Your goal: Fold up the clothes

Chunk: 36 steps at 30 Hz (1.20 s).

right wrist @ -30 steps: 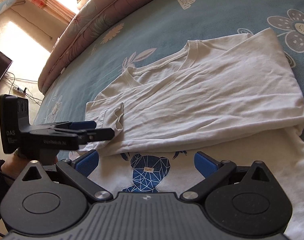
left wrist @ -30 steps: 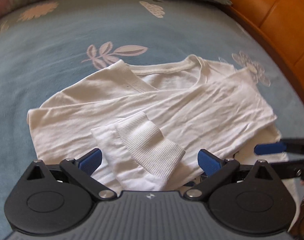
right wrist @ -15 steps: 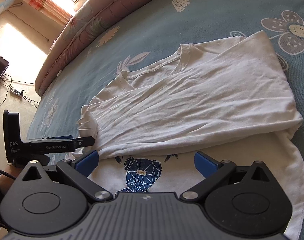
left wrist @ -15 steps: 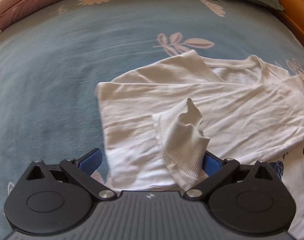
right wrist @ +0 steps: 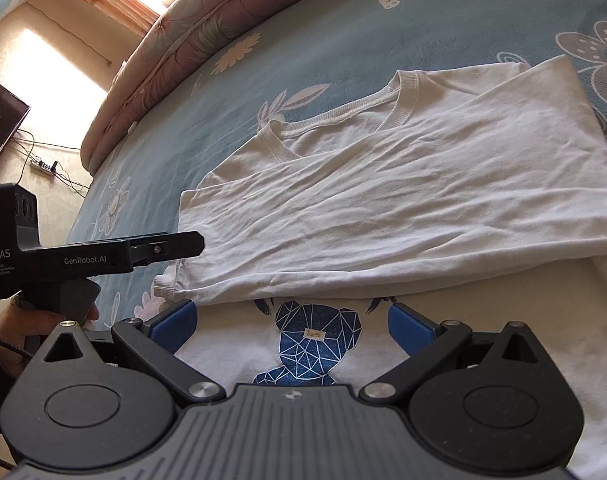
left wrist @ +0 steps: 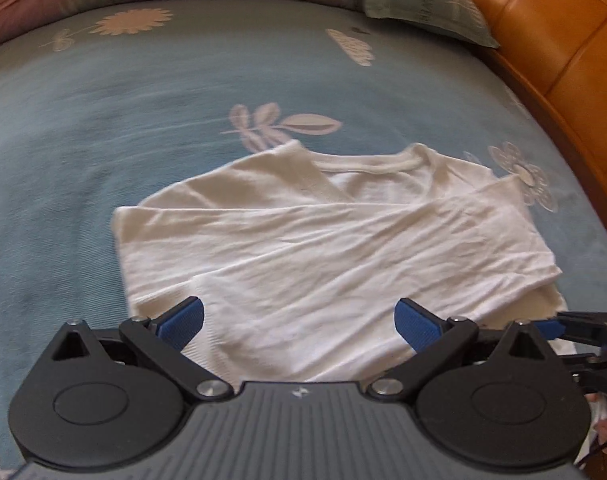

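White shirt [right wrist: 403, 208] lies on the blue flowered bedspread [left wrist: 143, 120], with both side panels folded inward across the body. The ribbed collar [right wrist: 403, 100] points toward the far side of the bed; the overlapping panels are creased but lie flat. Below the folded panels the shirt's front shows bare, carrying a blue geometric bear print [right wrist: 315, 340]. One ribbed sleeve cuff [right wrist: 165, 284] pokes out at the lower left corner of the folded part.

Left gripper [left wrist: 299, 320] is held low over the near edge of the shirt, jaws spread wide, nothing between the blue pads [left wrist: 183, 320]; cloth is seen beneath the gap, and contact cannot be confirmed. In the right wrist view this gripper [right wrist: 183, 244] enters from the left, its tip at the left edge of the shirt, just above the cuff, with a hand [right wrist: 15, 320] on its grip.

Right gripper [right wrist: 291, 328] sits over the lower front of the shirt, jaws also wide apart, the bear print showing in the gap, nothing gripped. Its tip [left wrist: 563, 326] appears at the right edge of the left wrist view, next to the shirt's right side.

Pink flowered quilt [right wrist: 191, 40] runs along the far edge of the bed. Green pillow [left wrist: 423, 4] rests against an orange padded headboard [left wrist: 563, 40].
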Available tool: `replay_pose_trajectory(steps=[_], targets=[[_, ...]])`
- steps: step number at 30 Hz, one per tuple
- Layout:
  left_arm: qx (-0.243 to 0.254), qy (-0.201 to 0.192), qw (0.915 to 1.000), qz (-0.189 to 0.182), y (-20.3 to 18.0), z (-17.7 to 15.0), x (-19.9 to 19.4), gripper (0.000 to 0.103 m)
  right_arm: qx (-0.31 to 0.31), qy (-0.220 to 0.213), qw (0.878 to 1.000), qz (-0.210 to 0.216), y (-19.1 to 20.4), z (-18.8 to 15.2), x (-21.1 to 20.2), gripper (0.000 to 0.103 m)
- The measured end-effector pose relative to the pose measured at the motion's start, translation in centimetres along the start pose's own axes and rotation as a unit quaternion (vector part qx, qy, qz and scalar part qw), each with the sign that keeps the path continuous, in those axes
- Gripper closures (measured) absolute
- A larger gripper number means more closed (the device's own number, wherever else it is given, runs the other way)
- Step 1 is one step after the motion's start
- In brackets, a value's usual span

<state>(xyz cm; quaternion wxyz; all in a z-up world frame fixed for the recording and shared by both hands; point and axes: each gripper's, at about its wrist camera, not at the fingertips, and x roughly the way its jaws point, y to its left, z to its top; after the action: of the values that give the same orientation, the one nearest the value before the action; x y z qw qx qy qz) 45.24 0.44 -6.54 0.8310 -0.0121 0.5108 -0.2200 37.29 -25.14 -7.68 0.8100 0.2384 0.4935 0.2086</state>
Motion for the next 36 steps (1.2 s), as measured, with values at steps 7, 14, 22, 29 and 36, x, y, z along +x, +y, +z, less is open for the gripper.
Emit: replay_pose_trajectory(steps=[7,14,22,29,36], targets=[[0.049,0.034,0.9979,0.024,0.5,-1.5,2.1,0.008,-0.029,-0.012,0.999,-0.036,-0.4,0.5,-1.3,0.000],[0.082,0.012,0.9964,-0.020,-2.1,-0.2,0.7,0.007,-0.099,-0.049,0.986,-0.127,-1.8,2.5,-3.0,0.000],[0.052,0.051,0.9973,-0.010,-3.4,-0.1,4.2,0.008,-0.161,-0.008,0.970,-0.183,-5.9,2.0,-1.8,0.000],[0.053,0.022,0.9969,-0.054,-5.9,3.7,3.6,0.008,-0.197,-0.033,0.966,-0.164,-4.4,3.1,-3.1,0.000],[0.086,0.016,0.9839,-0.155,-11.8,9.2,6.2,0.008,-0.278,0.005,0.942,-0.188,-5.6,0.6,-1.0,0.000]])
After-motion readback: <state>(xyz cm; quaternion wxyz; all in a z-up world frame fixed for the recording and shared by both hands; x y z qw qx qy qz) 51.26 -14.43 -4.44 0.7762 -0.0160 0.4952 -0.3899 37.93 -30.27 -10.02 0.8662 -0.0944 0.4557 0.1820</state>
